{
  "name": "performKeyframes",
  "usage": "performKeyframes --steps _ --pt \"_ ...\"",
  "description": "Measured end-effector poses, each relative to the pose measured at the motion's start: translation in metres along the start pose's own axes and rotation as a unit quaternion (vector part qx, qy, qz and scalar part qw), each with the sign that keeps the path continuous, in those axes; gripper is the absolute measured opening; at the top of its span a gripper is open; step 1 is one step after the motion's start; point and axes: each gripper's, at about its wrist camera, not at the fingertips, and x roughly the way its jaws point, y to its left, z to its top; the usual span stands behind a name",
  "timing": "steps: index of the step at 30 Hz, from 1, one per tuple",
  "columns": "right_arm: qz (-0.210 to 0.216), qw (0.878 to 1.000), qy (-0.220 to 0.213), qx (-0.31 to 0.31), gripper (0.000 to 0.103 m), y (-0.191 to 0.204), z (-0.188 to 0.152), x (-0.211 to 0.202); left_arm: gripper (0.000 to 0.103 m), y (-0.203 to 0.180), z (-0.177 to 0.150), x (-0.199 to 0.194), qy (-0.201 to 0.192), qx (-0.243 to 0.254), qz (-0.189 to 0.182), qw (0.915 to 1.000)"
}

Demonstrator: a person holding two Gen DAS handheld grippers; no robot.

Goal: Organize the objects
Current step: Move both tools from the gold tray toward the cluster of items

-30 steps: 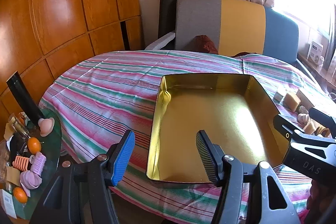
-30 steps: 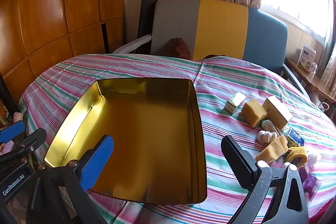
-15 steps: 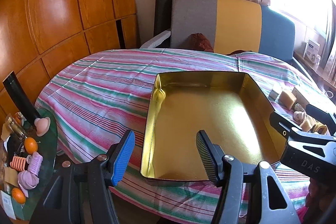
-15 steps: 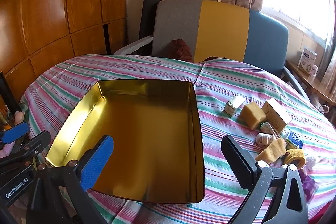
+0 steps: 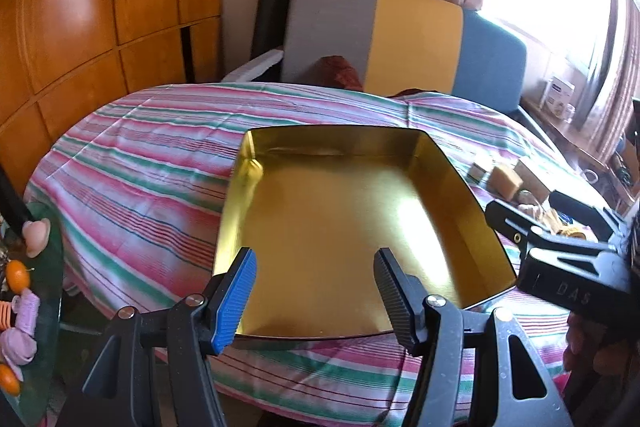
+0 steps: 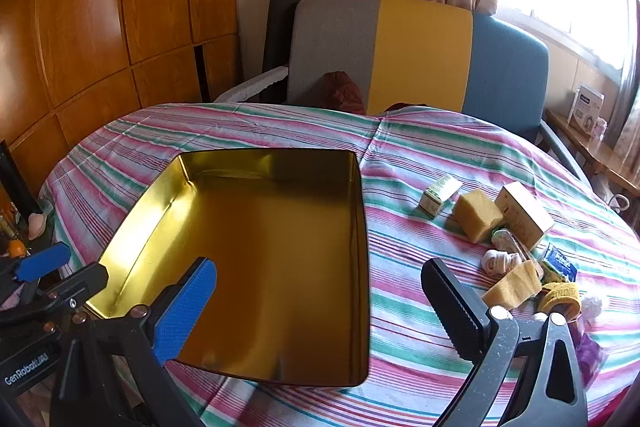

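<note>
Left gripper (image 5: 314,291) has swung toward the empty gold tin (image 5: 340,227), both grippers wide open and empty; sorting not begun

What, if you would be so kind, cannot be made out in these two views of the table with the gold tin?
- Gold tin, left wrist view: the left hand-held gripper hides part of its near rim.
- Purple item, right wrist view: mostly behind the right hand-held gripper; unidentifiable.
- Small blue packet, right wrist view: print too small to read.
- Small objects, left wrist view: blurred and partly behind the other gripper's body.
</note>
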Motion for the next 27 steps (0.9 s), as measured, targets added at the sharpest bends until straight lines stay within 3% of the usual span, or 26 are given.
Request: performKeyframes --steps 4,7,13,16,21,24,27 --pt "-0.004 1.0 -0.001 -0.005 0.103 -0.019 0.001 -0.003 0.061 -0.004 0.002 0.004 0.011 0.012 -0.03 0.9994" --pt "-0.018 1.0 -0.004 0.013 0.103 -0.054 0.004 -0.008 0.068 -0.01 0.005 0.007 0.02 0.017 -0.052 0.9983" --pt "-0.1 0.993 0.004 0.062 0.103 -0.152 0.004 -0.018 0.078 -0.03 0.016 0.01 0.025 0.036 -0.09 0.995" --pt "-0.142 0.983 0.016 0.12 0.103 -0.216 -0.003 -0.018 0.082 -0.05 0.024 0.009 0.022 0.059 -0.117 0.9911" --pt "-0.183 0.966 0.025 0.179 0.103 -0.284 -0.024 -0.01 0.082 -0.096 0.035 0.019 0.058 0.107 -0.163 0.9792" --pt "-0.156 0.952 0.036 0.261 0.103 -0.317 -0.039 -0.006 0.081 -0.129 0.034 0.028 0.084 0.135 -0.188 0.9693" --pt "-0.142 0.945 0.027 0.294 0.103 -0.329 -0.042 -0.01 0.081 -0.161 0.032 0.033 0.095 0.164 -0.205 0.9602"
